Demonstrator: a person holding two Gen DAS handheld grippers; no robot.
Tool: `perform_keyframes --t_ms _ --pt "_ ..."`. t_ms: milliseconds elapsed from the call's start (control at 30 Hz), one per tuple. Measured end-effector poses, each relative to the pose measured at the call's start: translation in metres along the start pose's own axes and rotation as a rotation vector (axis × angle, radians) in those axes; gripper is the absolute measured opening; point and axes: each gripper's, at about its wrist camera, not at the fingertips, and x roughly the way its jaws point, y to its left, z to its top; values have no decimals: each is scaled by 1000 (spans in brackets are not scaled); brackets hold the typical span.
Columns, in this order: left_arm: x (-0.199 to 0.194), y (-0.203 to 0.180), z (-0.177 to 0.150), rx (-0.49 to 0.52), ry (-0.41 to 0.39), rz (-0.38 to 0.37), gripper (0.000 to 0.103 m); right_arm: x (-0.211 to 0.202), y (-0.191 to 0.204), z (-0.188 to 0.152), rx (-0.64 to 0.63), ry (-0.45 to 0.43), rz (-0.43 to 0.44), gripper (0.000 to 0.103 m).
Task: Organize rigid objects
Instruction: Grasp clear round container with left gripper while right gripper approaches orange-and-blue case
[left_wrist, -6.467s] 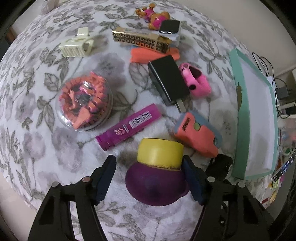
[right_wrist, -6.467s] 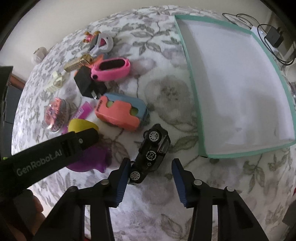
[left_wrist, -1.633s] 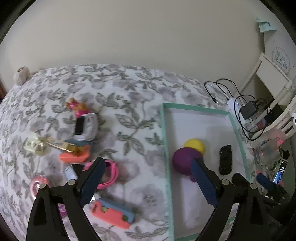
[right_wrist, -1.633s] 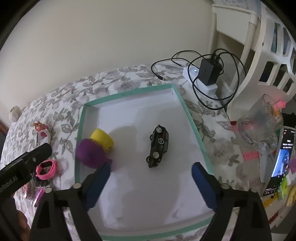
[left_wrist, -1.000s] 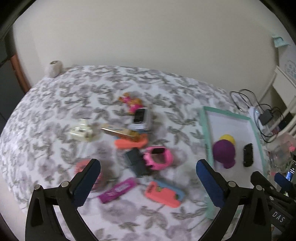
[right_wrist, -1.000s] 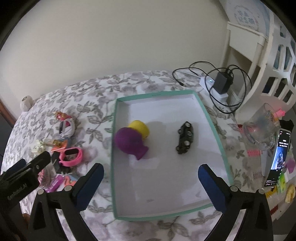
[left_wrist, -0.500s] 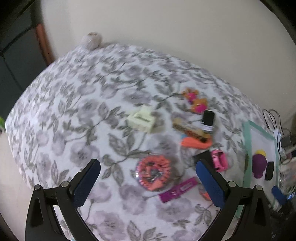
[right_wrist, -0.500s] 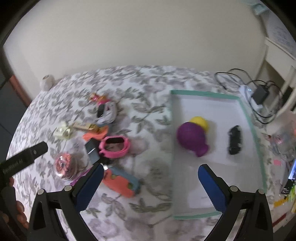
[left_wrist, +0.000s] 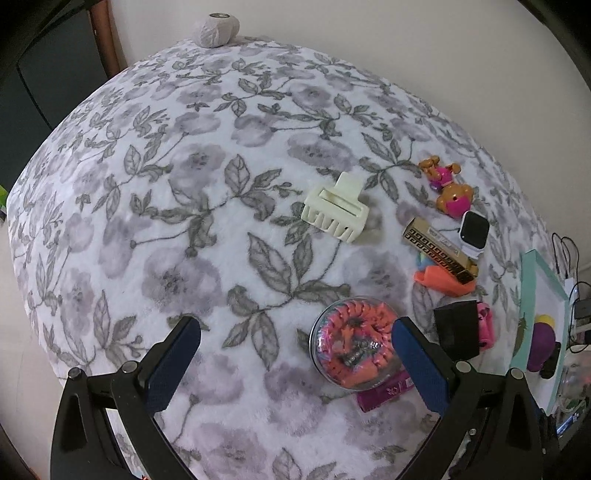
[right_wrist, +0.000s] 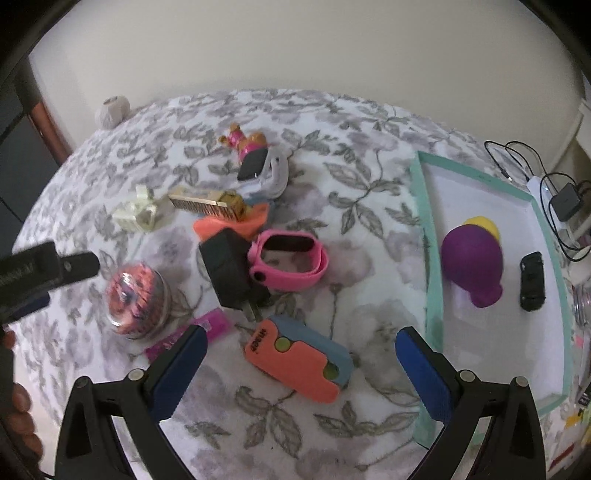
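My left gripper (left_wrist: 293, 341) is open and empty above the floral cloth, with a clear dome of orange pieces (left_wrist: 355, 343) just inside its right finger. A cream hair claw (left_wrist: 335, 213) lies farther off. My right gripper (right_wrist: 297, 352) is open and empty above an orange and blue case (right_wrist: 299, 361). A black charger (right_wrist: 231, 271) and a pink band (right_wrist: 288, 264) lie beyond it. The teal-rimmed tray (right_wrist: 421, 206) at the right holds a purple and yellow toy (right_wrist: 472, 266) and a black toy car (right_wrist: 532, 281).
A gold box (right_wrist: 207, 201), an orange piece (right_wrist: 229, 223), a white smartwatch (right_wrist: 266, 170) and a small bear figure (right_wrist: 245, 142) lie behind. A magenta tube (right_wrist: 184, 338) lies by the dome. A yarn ball (left_wrist: 216, 27) sits at the far edge. Cables and a charger (right_wrist: 565, 201) lie right of the tray.
Both grippers left the tray, where the purple toy and the car now lie, and swung left over the loose objects. Both stay open.
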Motion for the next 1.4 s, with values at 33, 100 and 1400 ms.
perform_keyframes --t_ms 33,100,1400 --pt "2 -1 0 5 7 3 103 3 0 -1 -1 6 1 103" --pt "9 -4 0 13 32 2 103 10 -2 -4 -4 26 12 103" --pt "-6 -57 -15 200 71 -14 103 35 -25 -11 33 103 28 103"
